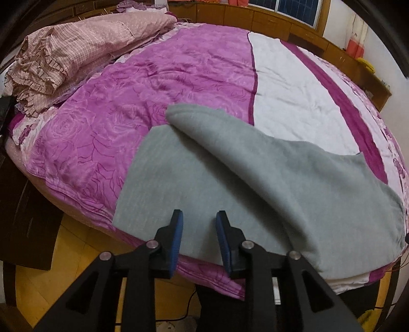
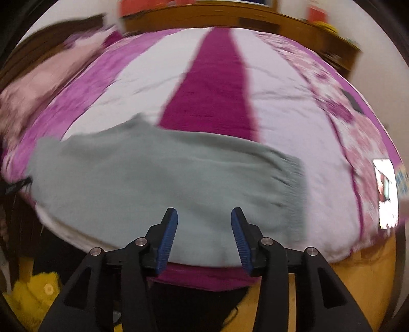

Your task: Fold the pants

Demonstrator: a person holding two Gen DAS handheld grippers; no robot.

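Grey pants point(image 1: 230, 184) lie on the bed near its front edge, one part folded over the other so that a thick fold runs diagonally across them. My left gripper point(image 1: 199, 217) hangs open just above their near edge, nothing between its blue pads. In the right wrist view, which is blurred, the same grey pants point(image 2: 158, 178) spread across the bed's front, with a ribbed cuff or waistband at their right end. My right gripper point(image 2: 203, 213) is open over their near edge and holds nothing.
A purple, white and magenta bedspread point(image 1: 158, 76) covers the bed. A heap of pink checked bedding point(image 1: 64, 58) lies at the far left. A wooden headboard point(image 1: 268, 18) and shelf run behind. A phone-like screen point(image 2: 387, 192) rests at the right edge. Something yellow point(image 2: 33, 298) lies on the floor.
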